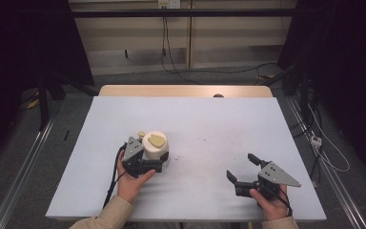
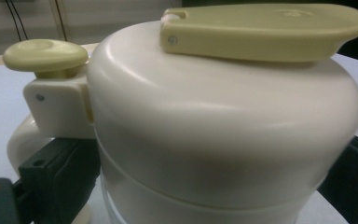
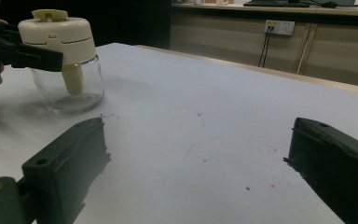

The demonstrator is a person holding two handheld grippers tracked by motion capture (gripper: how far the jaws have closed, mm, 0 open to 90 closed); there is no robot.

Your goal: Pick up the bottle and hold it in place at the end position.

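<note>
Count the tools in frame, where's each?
2. The left tool sits left of centre on the table, jaws around the cream-lidded jar. The right tool rests near the table's front right, jaws open, holding nothing.

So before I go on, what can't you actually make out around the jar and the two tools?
- Jar glass body: hidden in the high view under its cream lid and the left tool.
- Jar base: cut off by the bottom edge of the left gripper view.
- Jar contents: the glass looks empty in the right gripper view, but too small to confirm.
- Right tool: open, holding nothing.
</note>
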